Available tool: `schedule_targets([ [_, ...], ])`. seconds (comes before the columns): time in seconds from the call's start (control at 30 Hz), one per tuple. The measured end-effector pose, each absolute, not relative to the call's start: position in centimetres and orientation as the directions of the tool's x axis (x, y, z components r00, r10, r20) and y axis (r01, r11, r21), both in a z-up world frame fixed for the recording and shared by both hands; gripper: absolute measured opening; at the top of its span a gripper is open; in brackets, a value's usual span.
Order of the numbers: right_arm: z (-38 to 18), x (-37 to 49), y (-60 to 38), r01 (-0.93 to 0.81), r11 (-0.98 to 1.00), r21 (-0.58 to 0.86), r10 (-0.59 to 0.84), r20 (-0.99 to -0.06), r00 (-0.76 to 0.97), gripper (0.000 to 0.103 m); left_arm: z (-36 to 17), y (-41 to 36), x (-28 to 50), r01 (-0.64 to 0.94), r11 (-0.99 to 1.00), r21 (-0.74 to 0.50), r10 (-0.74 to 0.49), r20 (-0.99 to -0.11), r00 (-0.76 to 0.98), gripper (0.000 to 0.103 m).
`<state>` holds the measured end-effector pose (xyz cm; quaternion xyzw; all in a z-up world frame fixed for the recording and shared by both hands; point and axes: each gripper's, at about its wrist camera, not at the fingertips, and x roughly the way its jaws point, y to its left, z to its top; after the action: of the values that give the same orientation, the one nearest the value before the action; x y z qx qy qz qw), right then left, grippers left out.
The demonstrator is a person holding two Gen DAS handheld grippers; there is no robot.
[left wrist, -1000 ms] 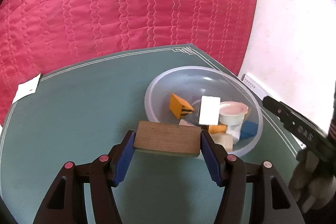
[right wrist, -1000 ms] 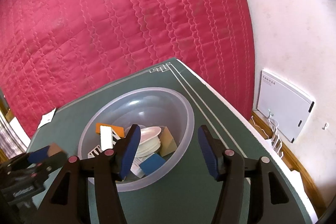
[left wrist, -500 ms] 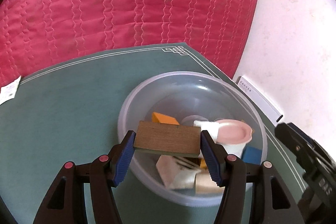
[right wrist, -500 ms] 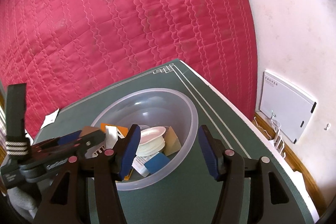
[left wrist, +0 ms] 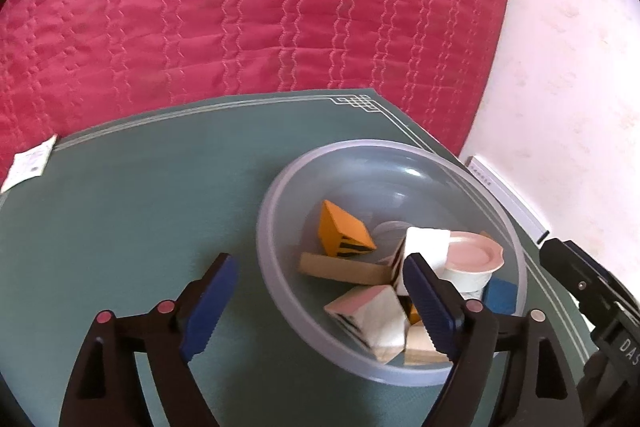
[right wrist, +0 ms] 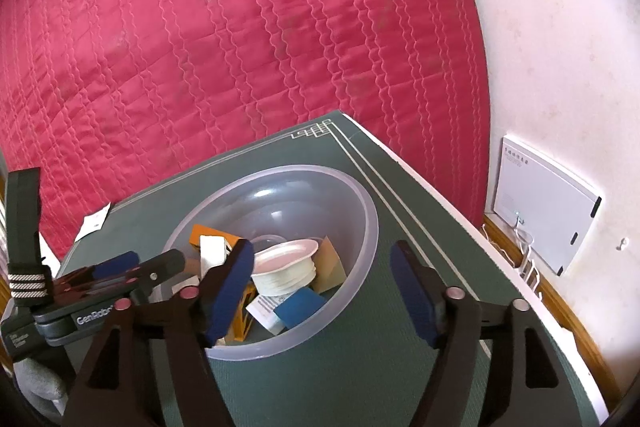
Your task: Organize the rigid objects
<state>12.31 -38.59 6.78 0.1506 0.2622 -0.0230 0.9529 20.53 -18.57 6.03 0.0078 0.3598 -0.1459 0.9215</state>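
Note:
A clear plastic bowl (left wrist: 276,223) stands on the green table mat (left wrist: 140,211). In it lie a flat wooden block (left wrist: 340,269), an orange wedge (left wrist: 342,235), a white cup with a pink lid (left wrist: 472,263), a blue block (left wrist: 500,297) and several pale blocks. My left gripper (left wrist: 320,303) is open and empty, its right finger over the bowl's near rim. My right gripper (right wrist: 324,291) is open and empty above the bowl's (right wrist: 360,211) near right rim. The left gripper (right wrist: 120,267) shows at the left of the right wrist view.
A red quilted bed (left wrist: 240,7) lies behind the table. A white paper tag (left wrist: 28,163) sits at the mat's far left corner. A white wall box (right wrist: 544,203) hangs on the wall to the right, with cables under it.
My left gripper has opened and let go of the wooden block, which now lies in the bowl. The left gripper has drawn back to the left. The right gripper has barely moved.

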Motion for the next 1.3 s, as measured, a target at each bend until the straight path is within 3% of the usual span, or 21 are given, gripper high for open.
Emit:
schedule_targets([
  [0.2, 6.8, 12.2, -38.7, 0.127, 0.952, 0.279, 0.034, -0.509, 0.860, 0.086, 6.3, -18.9, 18.8, 0.223, 0.973, 0.056, -0.137, -0.639, 0.757, 0.101],
  [0.33, 6.6, 12.4, -38.7, 0.117, 0.950, 0.289, 0.051, -0.514, 0.856, 0.099, 6.4, -19.4, 17.6, 0.204, 0.968, 0.145, -0.072, -0.621, 0.781, 0.102],
  [0.47, 6.5, 12.5, -38.2, 0.100, 0.958, 0.269, 0.060, -0.529, 0.847, 0.103, 6.4, -19.6, 16.8, 0.181, 0.964, 0.195, -0.027, -0.605, 0.795, 0.102],
  [1.0, 5.9, 12.1, -35.1, -0.042, 0.991, 0.129, 0.111, -0.590, 0.800, 0.103, 6.1, -19.1, 15.9, 0.111, 0.946, 0.304, 0.082, -0.558, 0.826, 0.102],
  [1.3, 5.3, 12.1, -34.9, -0.023, 0.995, 0.099, 0.079, -0.616, 0.784, 0.103, 5.6, -19.5, 15.8, 0.101, 0.930, 0.355, 0.118, -0.545, 0.830, 0.102],
])
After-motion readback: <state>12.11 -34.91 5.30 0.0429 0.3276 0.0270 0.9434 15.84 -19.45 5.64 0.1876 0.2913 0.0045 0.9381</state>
